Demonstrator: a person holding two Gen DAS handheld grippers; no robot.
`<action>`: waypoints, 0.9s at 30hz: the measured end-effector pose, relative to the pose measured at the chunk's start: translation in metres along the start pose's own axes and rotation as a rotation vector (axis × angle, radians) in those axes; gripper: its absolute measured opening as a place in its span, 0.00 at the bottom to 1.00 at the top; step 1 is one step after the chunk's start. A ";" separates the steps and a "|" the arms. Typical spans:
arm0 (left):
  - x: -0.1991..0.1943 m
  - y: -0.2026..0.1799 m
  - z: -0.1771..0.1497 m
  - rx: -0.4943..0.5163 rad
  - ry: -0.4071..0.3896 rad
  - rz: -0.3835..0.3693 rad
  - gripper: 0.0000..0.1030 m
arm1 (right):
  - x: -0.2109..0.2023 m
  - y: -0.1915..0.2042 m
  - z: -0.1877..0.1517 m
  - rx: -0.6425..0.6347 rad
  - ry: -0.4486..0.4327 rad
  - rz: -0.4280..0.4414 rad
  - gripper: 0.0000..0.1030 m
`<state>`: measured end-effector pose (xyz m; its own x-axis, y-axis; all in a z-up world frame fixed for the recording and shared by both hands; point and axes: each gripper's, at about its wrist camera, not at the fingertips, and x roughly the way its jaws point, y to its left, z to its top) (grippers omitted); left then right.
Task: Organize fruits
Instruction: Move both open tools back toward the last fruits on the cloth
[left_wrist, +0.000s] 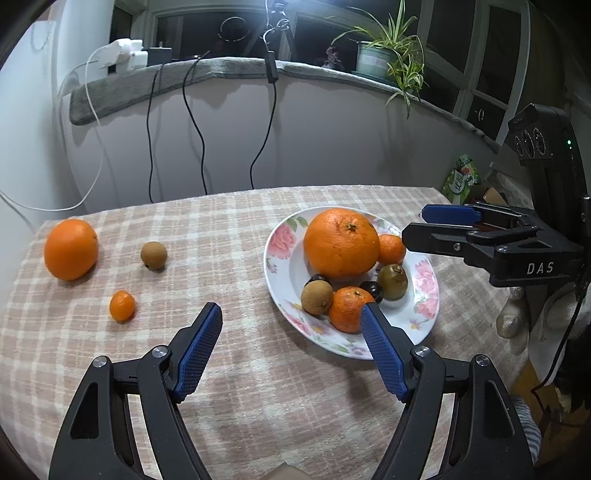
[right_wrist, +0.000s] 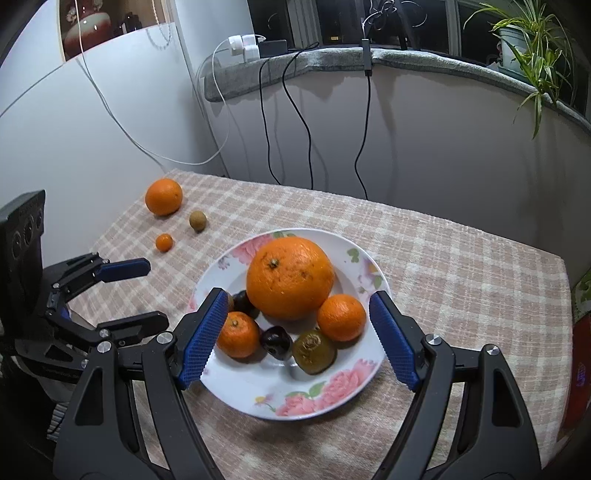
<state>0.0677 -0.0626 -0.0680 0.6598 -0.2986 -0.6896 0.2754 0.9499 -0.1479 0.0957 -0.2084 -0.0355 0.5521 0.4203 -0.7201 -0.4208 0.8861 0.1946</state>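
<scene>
A: Well, from the left wrist view, the left tool (left_wrist: 291, 314) hangs with jaws spread and nothing in them, over the checked surface (left_wrist: 240, 369). An orange (left_wrist: 71, 249), a brown fruit (left_wrist: 153, 255) and a small orange (left_wrist: 122, 305) lie loose, well apart from the plate (left_wrist: 280, 284).

B: From the right wrist view, the right tool (right_wrist: 297, 302) is likewise wide and empty above the heaped plate. A nudge there could roll fruit off. Cables hang down the wall behind (right_wrist: 303, 125), under a plant (right_wrist: 535, 48).
</scene>
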 end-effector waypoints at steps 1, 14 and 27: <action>0.000 0.001 0.000 -0.002 -0.001 0.001 0.75 | 0.000 0.001 0.001 0.001 -0.002 0.008 0.79; -0.009 0.034 -0.006 -0.059 -0.016 0.041 0.75 | 0.016 0.039 0.014 -0.121 0.002 -0.006 0.79; -0.021 0.091 -0.017 -0.158 -0.023 0.101 0.70 | 0.042 0.064 0.040 -0.130 -0.010 0.056 0.79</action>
<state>0.0669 0.0319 -0.0795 0.6951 -0.2013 -0.6902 0.0951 0.9773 -0.1893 0.1209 -0.1262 -0.0263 0.5317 0.4712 -0.7038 -0.5406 0.8284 0.1462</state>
